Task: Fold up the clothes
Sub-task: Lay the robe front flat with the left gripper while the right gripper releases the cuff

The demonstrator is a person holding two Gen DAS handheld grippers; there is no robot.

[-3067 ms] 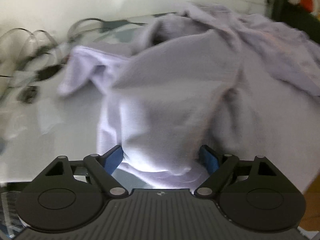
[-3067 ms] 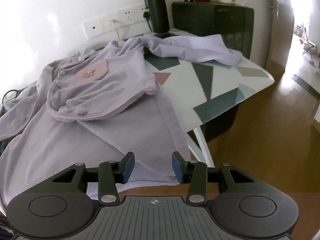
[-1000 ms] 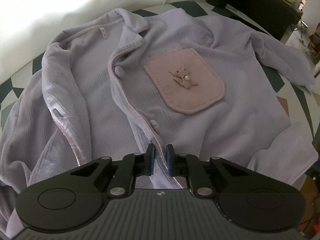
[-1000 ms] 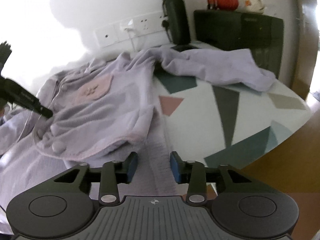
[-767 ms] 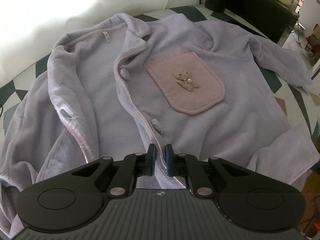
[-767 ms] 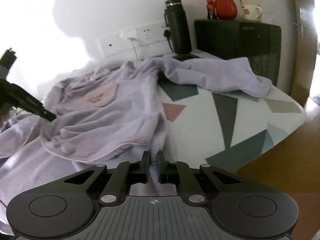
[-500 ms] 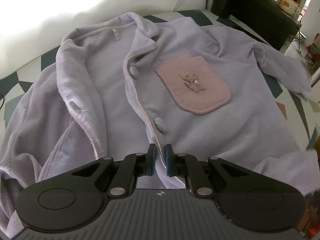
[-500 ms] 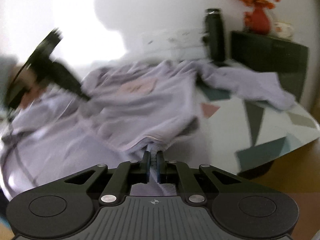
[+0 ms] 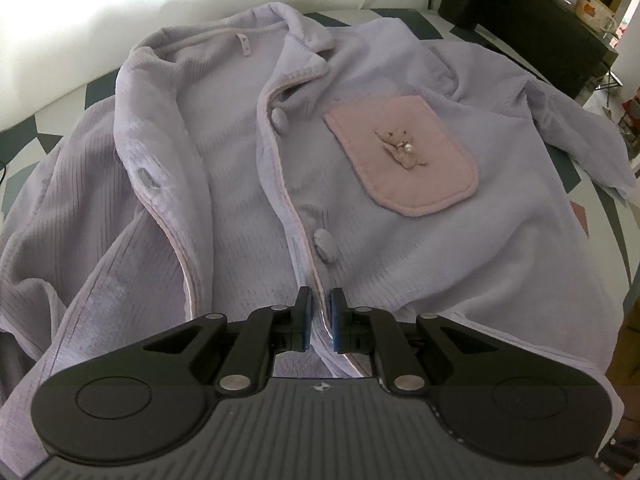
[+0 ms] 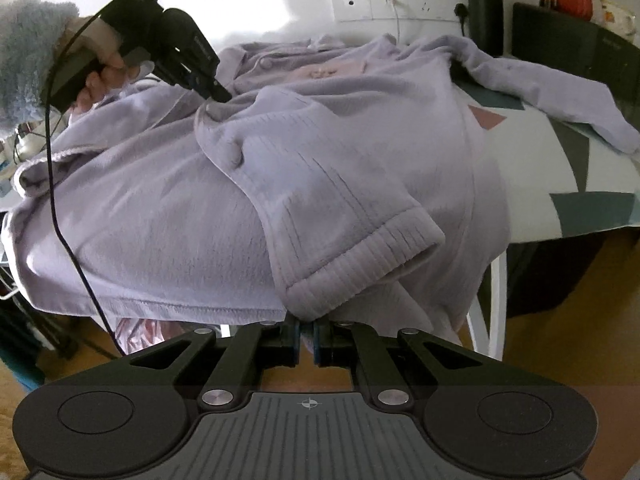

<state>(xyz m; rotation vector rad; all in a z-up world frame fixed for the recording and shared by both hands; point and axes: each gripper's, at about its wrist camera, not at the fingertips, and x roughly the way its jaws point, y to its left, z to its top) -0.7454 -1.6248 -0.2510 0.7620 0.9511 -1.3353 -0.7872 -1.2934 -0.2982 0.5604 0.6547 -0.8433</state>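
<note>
Since a moment ago, my right gripper (image 10: 305, 338) has shut its jaws on the bottom corner of the purple top (image 9: 420, 240) and pulled it across. That flap now lies turned over on the rest of the top, with its ribbed hem (image 10: 360, 264) right in front of me. My left gripper (image 9: 319, 320) has hardly moved. Its jaws are clenched on the front edge of the top, just below a round button (image 9: 326, 245).

I see the top spread open on the table (image 10: 592, 184), collar far from me, pink pocket (image 9: 404, 164) facing up. One sleeve (image 10: 560, 88) trails off toward the far side. Part of the hem hangs over the near table edge.

I think things could go wrong here. The cloth is soft and thick, so the corner may slip out of my right jaws if I pull fast. If I tug both sides unevenly, the fold may bunch up. The hanging part could drag the whole top off the table.
</note>
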